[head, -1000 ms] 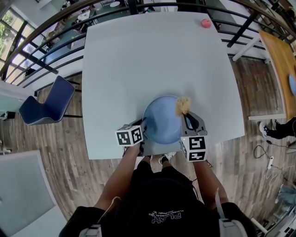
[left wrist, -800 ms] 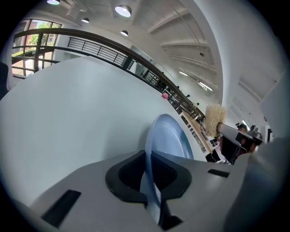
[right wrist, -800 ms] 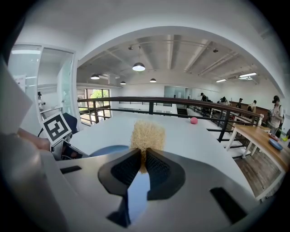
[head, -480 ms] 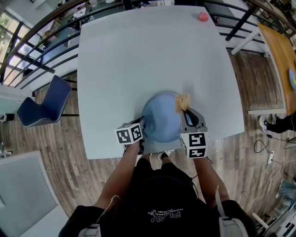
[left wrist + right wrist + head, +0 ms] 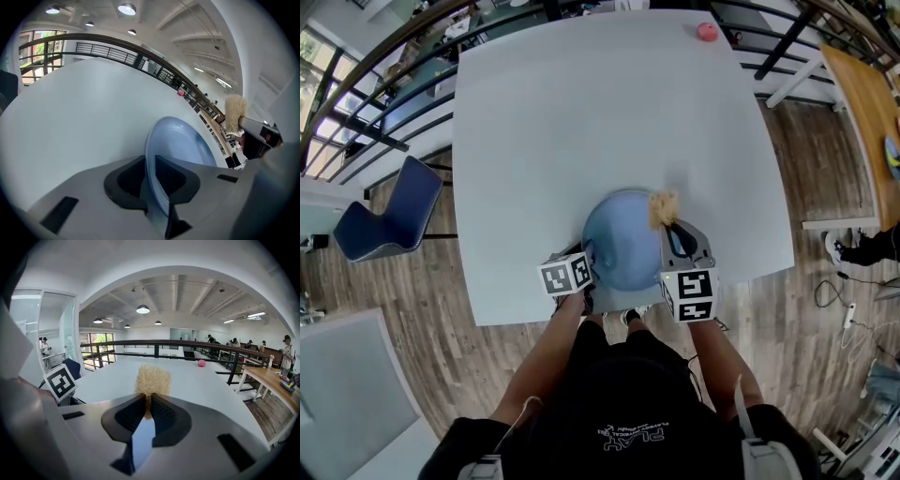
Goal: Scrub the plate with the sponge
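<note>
Jaws of the left gripper have just been opening around the rim of the blue plate; re-clamp it before the right gripper, pinching the sponge, scrubs.

A blue plate is at the table's near edge, the right gripper holding a sponge at its rim.

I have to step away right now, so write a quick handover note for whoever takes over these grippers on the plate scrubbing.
Left gripper: jaws have just been opening, plate rim between them, grip looks loosened.
Right gripper: shut on the sponge, held at the plate's far right edge.
The plate is at the near edge of the table.
Done: how much scrubbing, cannot tell.
Left: grip the plate firmly, scrub its face.
</note>
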### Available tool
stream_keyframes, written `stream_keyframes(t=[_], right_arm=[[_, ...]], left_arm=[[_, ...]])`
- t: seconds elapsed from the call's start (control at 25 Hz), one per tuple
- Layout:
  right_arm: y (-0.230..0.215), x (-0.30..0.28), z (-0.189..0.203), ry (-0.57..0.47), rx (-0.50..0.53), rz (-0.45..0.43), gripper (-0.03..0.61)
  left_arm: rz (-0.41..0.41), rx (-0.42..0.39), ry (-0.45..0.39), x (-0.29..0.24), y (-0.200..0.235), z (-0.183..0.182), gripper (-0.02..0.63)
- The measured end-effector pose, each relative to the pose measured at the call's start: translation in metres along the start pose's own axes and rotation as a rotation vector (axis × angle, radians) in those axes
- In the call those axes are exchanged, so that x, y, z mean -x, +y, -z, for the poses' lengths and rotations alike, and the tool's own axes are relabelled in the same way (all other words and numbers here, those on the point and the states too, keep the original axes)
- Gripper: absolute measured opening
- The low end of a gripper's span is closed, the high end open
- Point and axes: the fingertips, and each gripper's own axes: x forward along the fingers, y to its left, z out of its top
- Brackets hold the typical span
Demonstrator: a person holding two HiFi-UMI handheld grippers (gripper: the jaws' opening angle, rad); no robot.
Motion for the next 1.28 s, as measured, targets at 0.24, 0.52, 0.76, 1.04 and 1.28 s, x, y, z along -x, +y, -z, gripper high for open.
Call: stream_keyframes(t=[0.24,0.52,0.76,1.04,1.28], right_arm=[[-0.002,-0.002,-0.004,-0.009,0.000,0.000,0.044],[0.001,0.000,-0.011,-0.032,0.007,-0.012,0.044],[0.012,0.004,-0.041,-0.091,0.033,-0.018,0.044],[0.014,0.022,-0.078,-0.170,0.064,-0.008,0.044],[0.015,0.037,-0.108,-0.233,0.087,0.004,0.044]], left_arm=[[-0.033,-0.029,-0.024,0.003,0.002,-0.010,0.141],[-0.084,-0.061,-0.101,0.027,0.007,-0.032,0.147],[-0.052,-0.115,-0.229,0.060,-0.008,-0.076,0.147],[0.001,-0.230,-0.371,0.104,-0.047,-0.121,0.138],[0.009,-0.299,-0.469,0.136,-0.070,-0.154,0.048]])
